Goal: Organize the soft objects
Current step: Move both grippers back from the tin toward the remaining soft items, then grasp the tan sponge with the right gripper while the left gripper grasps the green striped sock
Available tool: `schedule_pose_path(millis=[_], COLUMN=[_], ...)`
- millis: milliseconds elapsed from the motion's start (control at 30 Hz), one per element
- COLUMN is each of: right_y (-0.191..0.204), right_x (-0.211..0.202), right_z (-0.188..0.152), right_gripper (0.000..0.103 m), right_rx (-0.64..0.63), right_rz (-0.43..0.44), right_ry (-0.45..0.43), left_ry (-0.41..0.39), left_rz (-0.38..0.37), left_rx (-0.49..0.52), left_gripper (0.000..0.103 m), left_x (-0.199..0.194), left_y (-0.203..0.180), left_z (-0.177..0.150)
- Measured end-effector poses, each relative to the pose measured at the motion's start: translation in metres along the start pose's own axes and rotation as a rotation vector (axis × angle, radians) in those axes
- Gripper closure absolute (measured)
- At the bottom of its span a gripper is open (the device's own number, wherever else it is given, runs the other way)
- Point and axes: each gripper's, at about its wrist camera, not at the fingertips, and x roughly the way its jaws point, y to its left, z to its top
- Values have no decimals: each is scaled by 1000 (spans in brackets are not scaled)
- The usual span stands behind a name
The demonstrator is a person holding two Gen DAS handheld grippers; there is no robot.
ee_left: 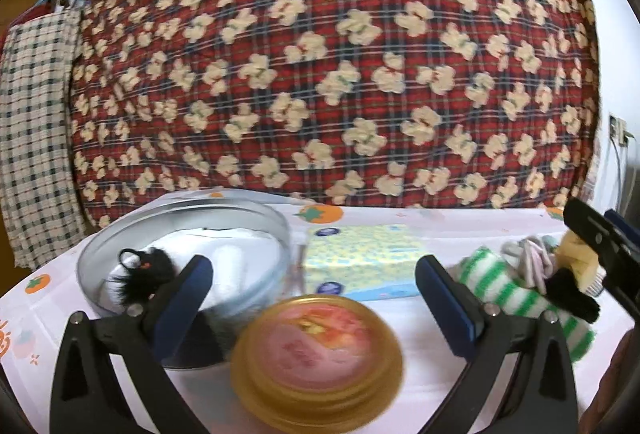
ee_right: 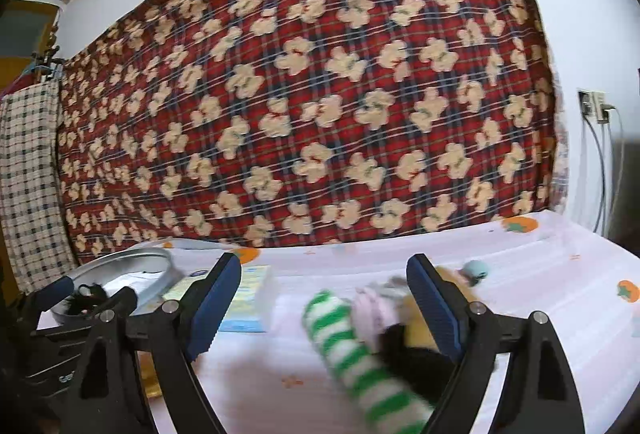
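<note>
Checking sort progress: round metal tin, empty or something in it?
Not empty. The round metal tin is open-topped, and a black fluffy item lies inside against its near-left wall; white shows behind it.

Shiny metal tin (ee_left: 182, 234), fuzzy striped sock (ee_right: 352, 354), quilted cloth backdrop (ee_left: 340, 54)

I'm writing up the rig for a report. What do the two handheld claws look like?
Both match: the left claw and right claw each have two black, triangular-framed plastic fingers with silver pivot bolts, tipped by flat dark-blue ribbed pads. No cables or sleeves are visible.
</note>
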Motion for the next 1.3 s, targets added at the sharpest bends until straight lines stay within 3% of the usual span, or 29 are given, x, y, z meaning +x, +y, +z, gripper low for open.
schedule_pose_path(millis=[233, 467, 667, 733, 967, 1100, 1300], right_y=[-48, -75, -95, -103, -121, -123, -133], right_x=[4, 7, 5, 2, 5, 1, -2], right_z=[6, 10, 15, 17, 20, 21, 23], right_gripper=[17, 17, 24, 34, 35, 35, 35], right_rx=[7, -16, -8, 9, 83, 99, 159], right_rz=[-93, -123, -178, -186, -170, -171, -172], right_ry=[17, 33, 24, 10, 47, 31, 23], left_ry=[27, 123, 187, 216, 356, 449, 570], left_rz=[-111, -223, -314, -356, -437, -395, -366], left_rx=[62, 102, 85, 74, 60, 92, -96], left_gripper=[0, 0, 0, 0, 0, 0, 4], left_x=[3, 18, 29, 35, 53, 65, 91], left_y=[-39, -79, -105, -116, -146, -161, -134], left_z=[0, 0, -1, -1, -8, -14, -26])
